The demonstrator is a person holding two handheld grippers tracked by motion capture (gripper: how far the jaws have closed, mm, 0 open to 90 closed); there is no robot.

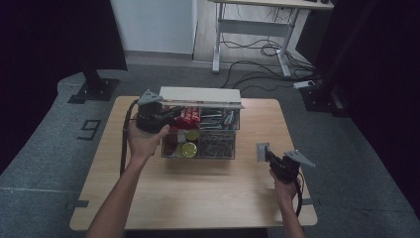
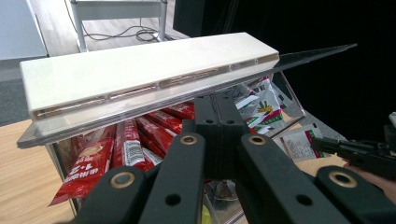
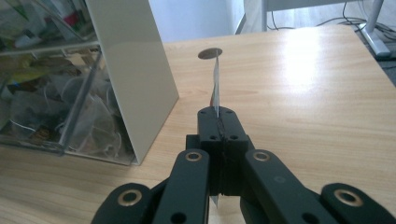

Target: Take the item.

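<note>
One clear plastic compartment box (image 1: 200, 144) with one cream lid (image 1: 200, 95) raised sits on the wooden table (image 1: 148, 198); the left gripper (image 2: 215, 109), jaws closed, holds that lid up at its edge. The right gripper (image 3: 217, 114), well apart, pinches one thin flat sachet (image 3: 215, 86) edge-on between closed jaws, its print unreadable. Red stick packets (image 2: 126, 144) lie below the left jaws, too overlapped to count.

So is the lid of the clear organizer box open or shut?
Open. The white-edged lid is raised above the box, and the left gripper sits under its edge, with red sachets exposed beneath.
</note>
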